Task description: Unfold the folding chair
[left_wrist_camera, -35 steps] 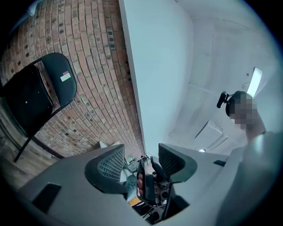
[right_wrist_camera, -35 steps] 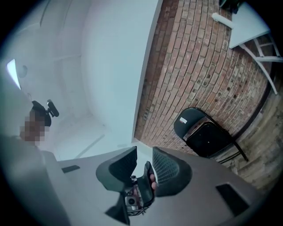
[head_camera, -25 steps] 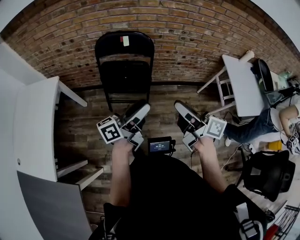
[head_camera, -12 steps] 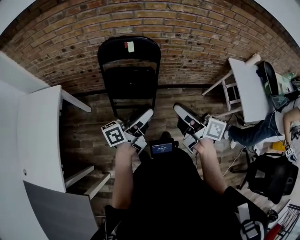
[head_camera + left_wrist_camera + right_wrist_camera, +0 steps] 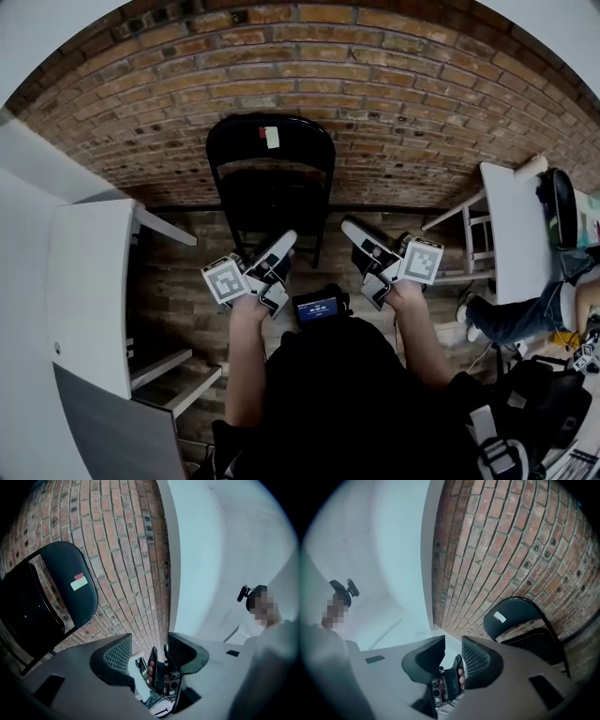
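A black folding chair leans folded flat against the brick wall, a small white and red label on its backrest. It also appears at the left of the left gripper view and at the right of the right gripper view. My left gripper hovers in front of the chair's lower left side, apart from it. Its jaws stand open and hold nothing. My right gripper hangs just right of the chair's lower edge. Its jaws show a narrower gap, also holding nothing.
The brick wall runs across the back above a wooden floor. A white table stands at the left, another white table at the right. A person sits by the right table. A small screen hangs at my chest.
Both grippers have moved forward, closer to the chair, which now sits nearer in the head view. The jaws' openings look unchanged.
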`<action>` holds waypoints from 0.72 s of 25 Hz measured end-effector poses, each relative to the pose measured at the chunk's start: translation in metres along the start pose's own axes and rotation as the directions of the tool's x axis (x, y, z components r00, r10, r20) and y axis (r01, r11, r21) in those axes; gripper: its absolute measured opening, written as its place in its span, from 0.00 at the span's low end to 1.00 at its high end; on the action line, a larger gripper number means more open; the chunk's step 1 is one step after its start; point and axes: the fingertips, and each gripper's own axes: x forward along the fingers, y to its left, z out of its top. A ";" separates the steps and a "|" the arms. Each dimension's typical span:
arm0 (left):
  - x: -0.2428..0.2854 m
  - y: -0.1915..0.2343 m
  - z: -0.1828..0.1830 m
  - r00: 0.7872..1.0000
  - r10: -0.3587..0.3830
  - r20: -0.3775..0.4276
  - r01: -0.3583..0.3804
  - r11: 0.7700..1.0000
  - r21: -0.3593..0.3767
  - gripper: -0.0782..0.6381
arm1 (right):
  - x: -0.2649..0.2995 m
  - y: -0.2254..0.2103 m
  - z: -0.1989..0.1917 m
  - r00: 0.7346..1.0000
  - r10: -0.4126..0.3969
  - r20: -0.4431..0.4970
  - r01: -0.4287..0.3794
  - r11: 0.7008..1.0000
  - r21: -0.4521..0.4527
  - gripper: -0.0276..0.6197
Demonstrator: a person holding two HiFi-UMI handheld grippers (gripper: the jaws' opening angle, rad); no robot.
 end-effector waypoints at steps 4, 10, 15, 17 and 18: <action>0.030 0.012 0.011 0.999 0.035 0.023 -0.035 0.999 0.012 0.47 | 0.013 -0.018 0.036 0.998 0.030 -0.053 -0.032 0.999 -0.039 0.18; 0.058 0.028 0.015 0.996 0.082 0.039 -0.083 0.997 0.010 0.47 | 0.010 -0.058 0.062 0.996 0.032 -0.085 -0.031 0.999 0.014 0.19; 0.061 0.049 0.023 0.993 0.105 0.055 -0.102 0.993 -0.053 0.47 | 0.018 -0.078 0.068 0.996 0.036 -0.085 -0.033 0.999 0.035 0.21; 0.063 0.062 0.025 0.992 0.115 0.049 -0.110 0.991 -0.080 0.47 | 0.024 -0.085 0.071 0.996 0.021 -0.090 -0.019 0.999 0.026 0.22; 0.065 0.068 0.027 0.993 0.107 0.046 -0.103 0.990 -0.092 0.47 | 0.026 -0.089 0.073 0.996 0.007 -0.093 -0.006 1.000 0.016 0.22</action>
